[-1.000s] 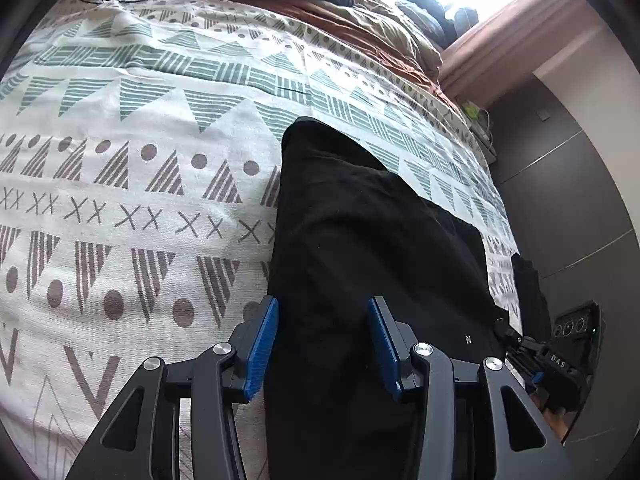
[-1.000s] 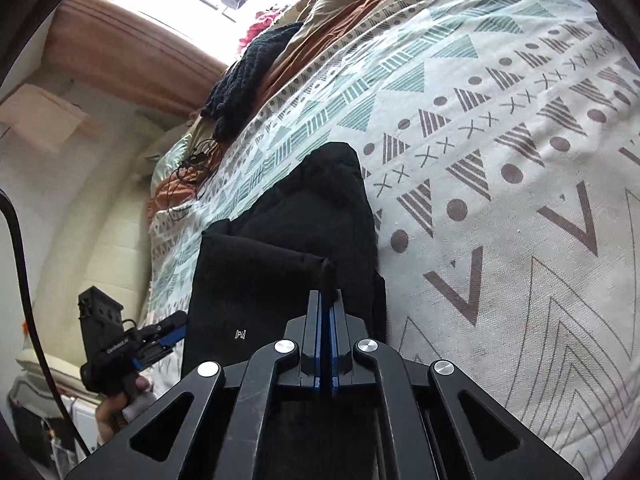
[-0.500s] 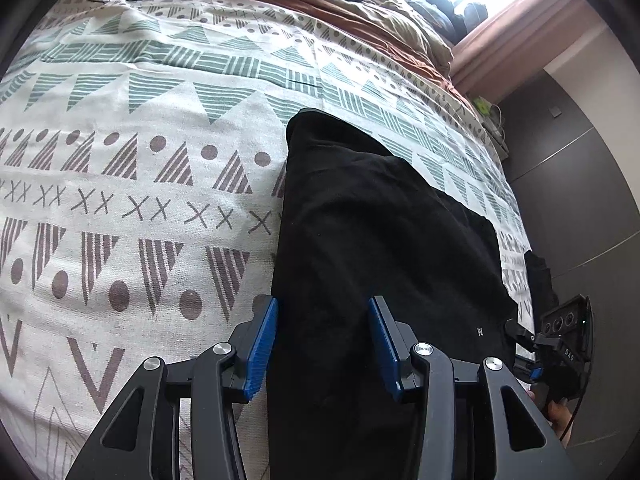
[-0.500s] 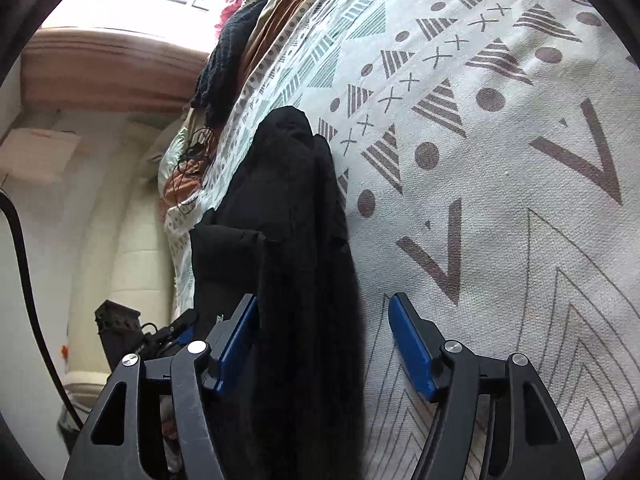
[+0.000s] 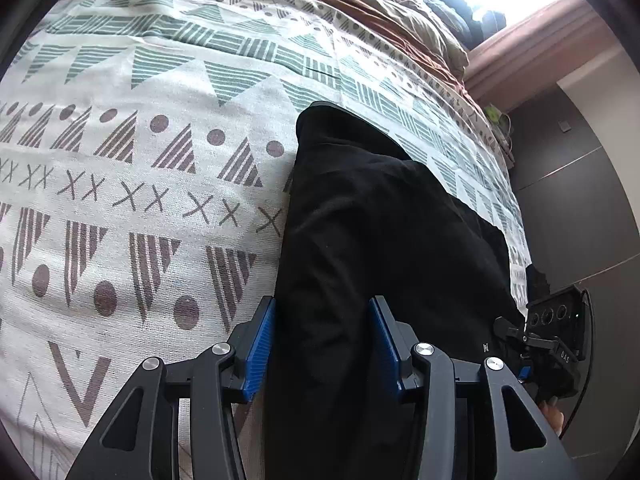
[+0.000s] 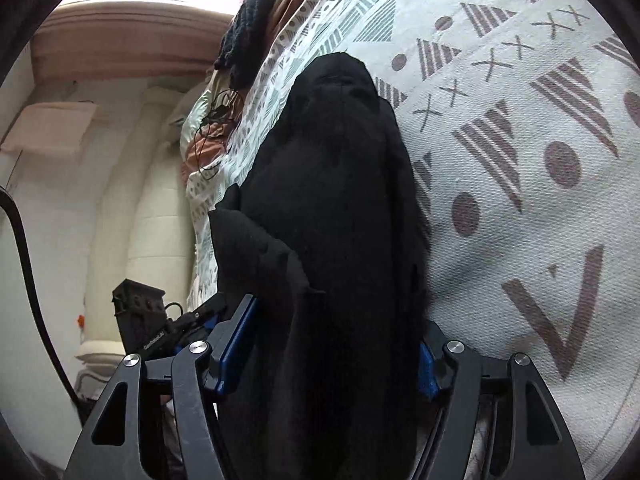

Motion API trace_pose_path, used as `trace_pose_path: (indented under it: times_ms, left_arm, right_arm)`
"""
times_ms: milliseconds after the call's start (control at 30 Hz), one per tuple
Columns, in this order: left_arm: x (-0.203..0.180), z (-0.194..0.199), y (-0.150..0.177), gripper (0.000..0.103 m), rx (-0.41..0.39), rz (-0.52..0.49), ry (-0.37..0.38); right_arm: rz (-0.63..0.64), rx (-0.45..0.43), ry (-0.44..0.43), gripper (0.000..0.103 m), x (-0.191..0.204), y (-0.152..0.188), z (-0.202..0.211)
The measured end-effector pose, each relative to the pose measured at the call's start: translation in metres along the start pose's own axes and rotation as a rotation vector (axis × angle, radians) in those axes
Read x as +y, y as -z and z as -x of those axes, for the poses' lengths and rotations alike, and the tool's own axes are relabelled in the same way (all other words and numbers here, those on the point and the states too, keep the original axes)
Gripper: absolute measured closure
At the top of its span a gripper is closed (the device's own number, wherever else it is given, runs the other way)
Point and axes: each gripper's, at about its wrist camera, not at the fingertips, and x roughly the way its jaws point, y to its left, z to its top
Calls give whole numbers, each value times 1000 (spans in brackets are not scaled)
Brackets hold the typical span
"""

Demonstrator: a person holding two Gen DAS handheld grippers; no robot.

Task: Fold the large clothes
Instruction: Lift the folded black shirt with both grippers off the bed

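the right gripper (image 6: 328, 344) was clamped shut one second ago. now its jaws have just been opening, then closing a little, and stand apart with the black garment (image 5: 380, 240) between them. the left gripper (image 5: 322, 344) stays apart. the garment lies on the patterned bedspread (image 5: 140, 160), ready for a new fold. its small white logo is unreadable.

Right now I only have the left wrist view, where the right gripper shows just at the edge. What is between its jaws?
Observer: The black garment fills the gap of the right gripper. Its jaws have just been closing; whether the pads press yet I cannot tell.
Operator: Does the cloth lie flat there?
Observer: No, it is bunched into a ridge, with a flap sticking out on the side of the left gripper.
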Motion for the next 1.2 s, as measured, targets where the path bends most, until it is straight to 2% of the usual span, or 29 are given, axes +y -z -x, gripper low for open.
trace_pose_path:
  times_ms: [67,167,233,333,700,1033,1200]
  left_arm:
    - [-1,3,1,58,-6,8,-3]
    - [-8,12,4,67,-27,1,-1]
    - [-14,20,7,70,-41,-6,4]
    - [-21,34,11,73,-59,-10,36]
    - [-74,103,35,74,-118,-98,187]
    - [-147,125,57,74,-129,-201,320]
    - [-184,125,65,74,-131,-215,408]
  right_arm:
    - [2,18,-14,69,0,4,-3]
    - [17,4,-21,81,2,10,-2]
    - [65,-17,-21,84,12,14,4]
    - [126,-53,-21,84,27,27,20]
    - [206,-227,-17,85,66,96,94]
    - [271,-353,52,86,105,124,179]
    - [305,-429,81,86,113,134,233]
